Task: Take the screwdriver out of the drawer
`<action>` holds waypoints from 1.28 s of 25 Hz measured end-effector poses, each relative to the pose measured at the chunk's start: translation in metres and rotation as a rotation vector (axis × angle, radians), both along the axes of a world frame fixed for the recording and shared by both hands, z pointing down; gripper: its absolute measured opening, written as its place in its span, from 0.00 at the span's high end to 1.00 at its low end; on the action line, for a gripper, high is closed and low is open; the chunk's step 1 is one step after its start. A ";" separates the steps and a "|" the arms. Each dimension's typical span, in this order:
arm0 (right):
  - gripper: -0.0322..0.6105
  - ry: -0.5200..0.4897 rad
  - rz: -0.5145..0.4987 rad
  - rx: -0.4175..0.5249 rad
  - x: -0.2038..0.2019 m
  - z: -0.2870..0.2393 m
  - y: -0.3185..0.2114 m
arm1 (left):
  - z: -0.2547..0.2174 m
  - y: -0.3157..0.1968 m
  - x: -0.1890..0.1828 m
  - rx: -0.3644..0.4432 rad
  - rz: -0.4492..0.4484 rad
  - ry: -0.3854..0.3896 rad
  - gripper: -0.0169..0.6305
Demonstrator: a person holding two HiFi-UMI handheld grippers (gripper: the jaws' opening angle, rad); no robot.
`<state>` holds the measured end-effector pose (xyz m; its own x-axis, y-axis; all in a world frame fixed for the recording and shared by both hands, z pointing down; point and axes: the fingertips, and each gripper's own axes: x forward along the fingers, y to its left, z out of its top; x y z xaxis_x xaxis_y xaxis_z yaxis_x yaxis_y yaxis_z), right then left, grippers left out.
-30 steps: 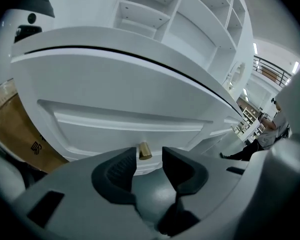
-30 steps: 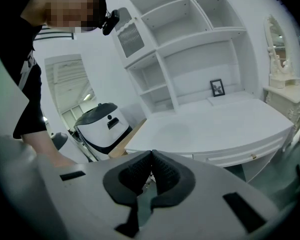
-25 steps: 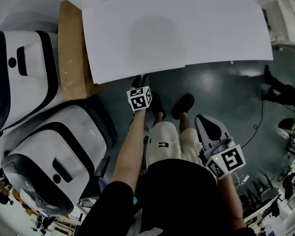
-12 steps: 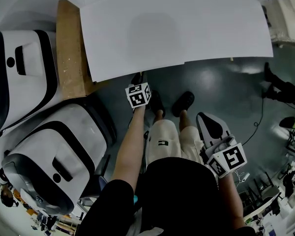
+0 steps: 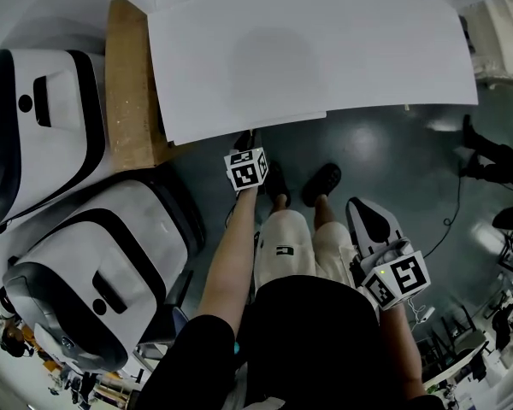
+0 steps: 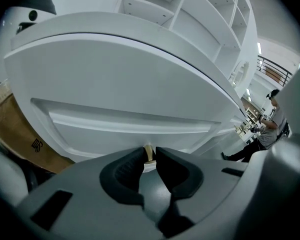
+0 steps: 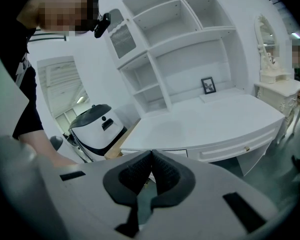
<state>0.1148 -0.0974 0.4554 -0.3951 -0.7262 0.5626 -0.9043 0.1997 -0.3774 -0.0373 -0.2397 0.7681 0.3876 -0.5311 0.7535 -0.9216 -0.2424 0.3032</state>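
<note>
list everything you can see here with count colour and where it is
desk: 1, white, ahead
drawer: 1, white, in the desk front
drawer knob: 1, brass-coloured, between the left tool's jaws
shelf unit: 1, white, on the desk's back
picture frame: 1, dark, on the desk by the shelves
machines: 2, white and black, left of the desk
board: 1, brown, between desk and machines
dressing table: 1, white, far right
bystander: 1, grey top, far right
floor: grey-green
shoes: 2, black, near the desk edge
left tool: 1, grey, jaws closing on the drawer knob
right tool: 1, grey, jaws together, empty
</note>
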 end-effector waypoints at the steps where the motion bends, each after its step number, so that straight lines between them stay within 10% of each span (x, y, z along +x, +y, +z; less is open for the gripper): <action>1: 0.92 -0.002 0.002 0.002 0.000 0.000 0.000 | 0.000 0.003 0.000 -0.001 0.002 -0.001 0.84; 32: 0.92 -0.011 -0.125 0.031 -0.025 -0.004 -0.014 | -0.001 0.113 -0.007 -0.086 0.069 0.018 0.84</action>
<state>0.0902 -0.1115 0.4517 -0.4896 -0.6878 0.5359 -0.8675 0.3220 -0.3792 -0.0445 -0.1269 0.7675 0.4348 -0.4364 0.7877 -0.8979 -0.2775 0.3418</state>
